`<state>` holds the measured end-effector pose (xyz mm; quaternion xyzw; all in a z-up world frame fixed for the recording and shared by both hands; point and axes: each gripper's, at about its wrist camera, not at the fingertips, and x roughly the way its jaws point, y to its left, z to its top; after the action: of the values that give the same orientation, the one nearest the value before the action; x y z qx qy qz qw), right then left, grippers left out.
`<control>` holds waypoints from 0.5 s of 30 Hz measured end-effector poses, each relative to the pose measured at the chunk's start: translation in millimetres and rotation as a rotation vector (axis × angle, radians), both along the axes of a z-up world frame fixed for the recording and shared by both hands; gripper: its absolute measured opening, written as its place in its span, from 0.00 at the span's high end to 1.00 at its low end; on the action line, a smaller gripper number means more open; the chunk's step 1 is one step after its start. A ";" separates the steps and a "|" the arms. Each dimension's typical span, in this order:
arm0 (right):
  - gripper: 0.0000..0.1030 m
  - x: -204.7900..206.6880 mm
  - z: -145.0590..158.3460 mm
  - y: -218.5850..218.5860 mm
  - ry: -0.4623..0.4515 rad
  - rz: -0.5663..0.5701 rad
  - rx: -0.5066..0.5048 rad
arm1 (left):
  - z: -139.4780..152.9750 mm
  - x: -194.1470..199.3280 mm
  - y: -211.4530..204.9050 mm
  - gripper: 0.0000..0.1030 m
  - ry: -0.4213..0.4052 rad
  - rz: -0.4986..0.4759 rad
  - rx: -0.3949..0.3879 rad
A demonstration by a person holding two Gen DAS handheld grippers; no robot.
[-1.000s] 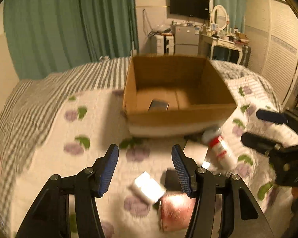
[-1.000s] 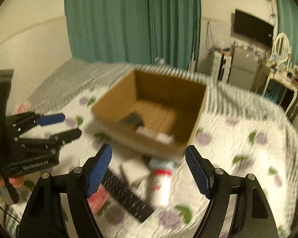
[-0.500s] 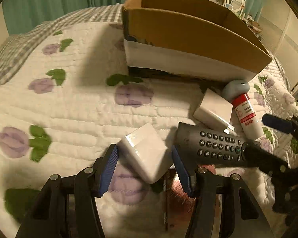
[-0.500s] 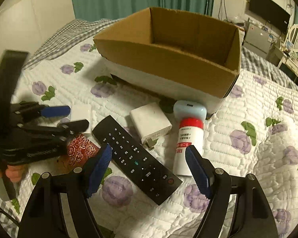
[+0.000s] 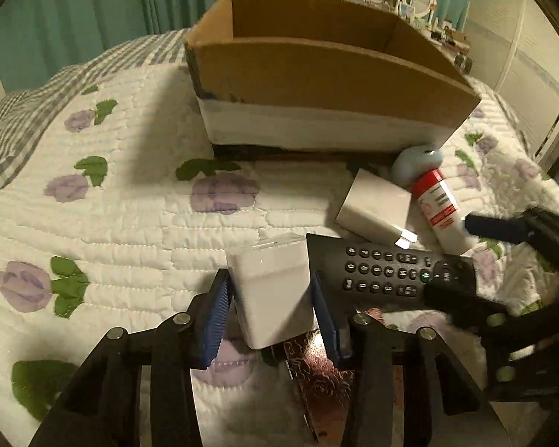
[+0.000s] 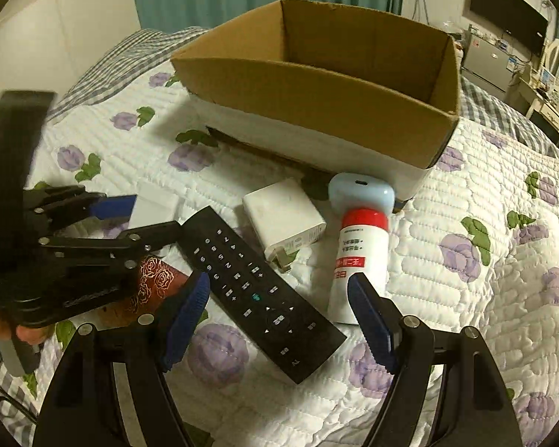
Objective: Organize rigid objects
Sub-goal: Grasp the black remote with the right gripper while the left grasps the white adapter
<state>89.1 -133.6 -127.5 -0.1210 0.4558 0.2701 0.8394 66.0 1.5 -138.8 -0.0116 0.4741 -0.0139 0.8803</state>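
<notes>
- The left tool (image 5: 270, 298) is bracketing a small white box (image 5: 274, 290), its blue pads sitting at the box's two side faces; whether they are already pressing cannot be told. The box is standing tipped on the quilted bed (image 5: 130, 223), at six o'clock from the cardboard box (image 5: 328, 74).
- The right tool (image 6: 279, 309) is hanging released, jaws wide, straddling the lower end of the black remote (image 6: 257, 283), apparently lining up across its narrow width.
- A white charger (image 6: 283, 219) is lying at twelve o'clock from the remote, touching it; a red-and-white bottle (image 6: 361, 257) with a pale blue cap is lying at three o'clock, cap against the carton.
- The carton is standing open-topped, presumably as the collecting bin.
- The bottle's label is carrying red Chinese characters, too small to read; the remote is showing digit keys.
- A red rose-patterned item (image 6: 156, 283) is lying partly under the left tool.
</notes>
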 end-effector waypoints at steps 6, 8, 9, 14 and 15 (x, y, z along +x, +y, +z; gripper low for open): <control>0.26 4.8 -19.3 19.8 0.061 0.073 -0.067 | 18.6 -3.0 8.8 0.58 -0.050 0.036 -0.011; 0.26 7.3 -28.2 28.4 0.073 0.091 -0.103 | 20.7 -2.1 10.9 0.58 -0.057 0.036 -0.011; 0.26 8.2 -31.6 32.6 0.074 0.103 -0.114 | 21.1 -2.4 10.4 0.58 -0.060 0.034 -0.010; 0.27 25.6 -44.0 41.1 0.125 0.100 -0.083 | 21.3 -3.6 9.6 0.58 -0.061 0.026 -0.013; 0.27 28.3 -46.2 41.9 0.131 0.095 -0.076 | 21.9 -3.8 9.8 0.58 -0.062 0.027 -0.015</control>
<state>117.4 -91.7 -173.7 -0.1563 0.5133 0.2997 0.7888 62.1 11.3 -116.9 -0.0240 0.4464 -0.0060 0.8945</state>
